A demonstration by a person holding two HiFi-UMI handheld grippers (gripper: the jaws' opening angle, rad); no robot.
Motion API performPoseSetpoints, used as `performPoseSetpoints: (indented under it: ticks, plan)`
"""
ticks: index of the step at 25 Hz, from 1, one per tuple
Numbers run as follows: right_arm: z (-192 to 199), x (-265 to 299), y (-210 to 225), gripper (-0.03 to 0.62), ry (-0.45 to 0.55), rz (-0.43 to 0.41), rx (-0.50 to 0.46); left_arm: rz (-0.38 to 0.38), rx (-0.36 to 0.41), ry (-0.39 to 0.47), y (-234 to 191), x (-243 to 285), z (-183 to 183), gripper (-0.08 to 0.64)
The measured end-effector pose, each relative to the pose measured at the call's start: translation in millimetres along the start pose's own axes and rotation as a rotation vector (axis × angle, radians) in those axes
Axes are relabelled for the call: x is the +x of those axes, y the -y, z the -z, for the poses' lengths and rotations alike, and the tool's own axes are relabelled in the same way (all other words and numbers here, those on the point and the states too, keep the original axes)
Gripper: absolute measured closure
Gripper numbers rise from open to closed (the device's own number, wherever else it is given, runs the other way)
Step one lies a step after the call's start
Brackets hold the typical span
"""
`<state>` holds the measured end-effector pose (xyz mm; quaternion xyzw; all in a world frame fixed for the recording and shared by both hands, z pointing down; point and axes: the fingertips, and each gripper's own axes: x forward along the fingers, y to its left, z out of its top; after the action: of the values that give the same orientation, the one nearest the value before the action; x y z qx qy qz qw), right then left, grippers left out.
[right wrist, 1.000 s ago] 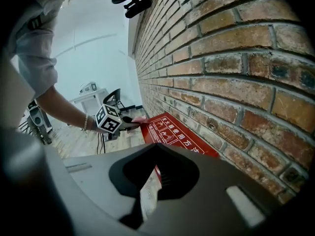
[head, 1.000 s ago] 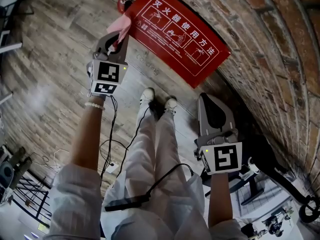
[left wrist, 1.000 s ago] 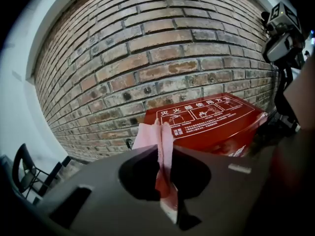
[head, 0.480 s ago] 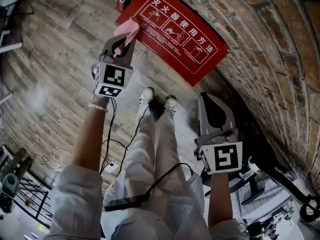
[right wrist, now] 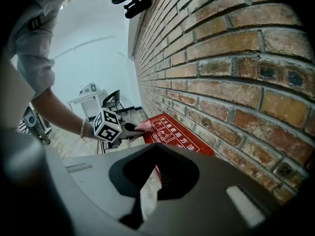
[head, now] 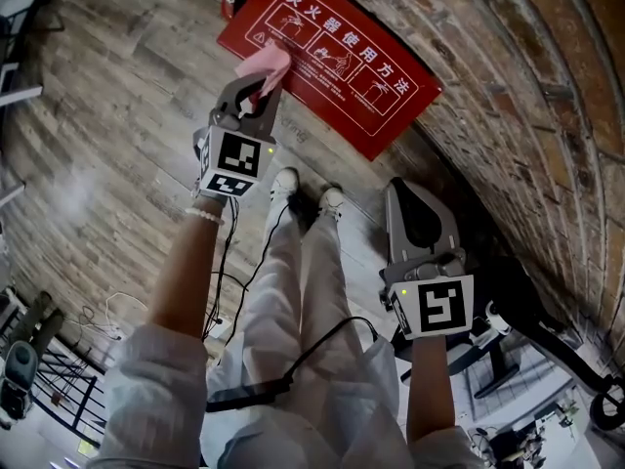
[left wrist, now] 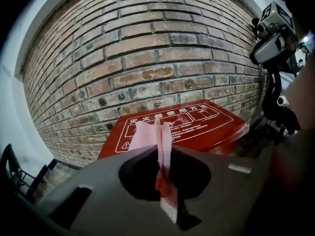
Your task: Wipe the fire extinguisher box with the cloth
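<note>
Clamping the cloth [head: 270, 64] in the left gripper [head: 260, 86], jaws pinched on its pink fold, with the loose end up against the box [head: 342, 62] at the front edge of its printed top, near the left corner. Holding the right gripper [head: 415, 191] well back beside the wall [head: 508, 86], jaws together on nothing. Standing on the floor [head: 117, 115], with the box set against that wall.

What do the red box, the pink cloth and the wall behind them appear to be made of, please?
Box: probably painted metal or hard plastic; smooth, slightly glossy red lid with crisp white print.
Cloth: soft thin fabric, folding limply in the left gripper.
Wall: rough matte brick with grey mortar lines.
</note>
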<state>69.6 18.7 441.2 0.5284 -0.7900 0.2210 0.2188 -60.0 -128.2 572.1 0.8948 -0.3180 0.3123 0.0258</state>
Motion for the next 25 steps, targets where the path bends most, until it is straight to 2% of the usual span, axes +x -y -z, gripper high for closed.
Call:
performPoseSetpoints:
  ticks: [11,19,25]
  plan:
    - [8,-15,3,0.583,0.009,0.018,0.013,0.118,-0.005,0.030,67,1,-15,0.551]
    - [18,-28,1,0.583,0.013,0.027,0.025,0.170,-0.018,0.050,101,1,-27,0.551]
    - [25,-35,3,0.583,0.015,0.033,0.032,0.236,0.003,0.059,138,2,-32,0.551]
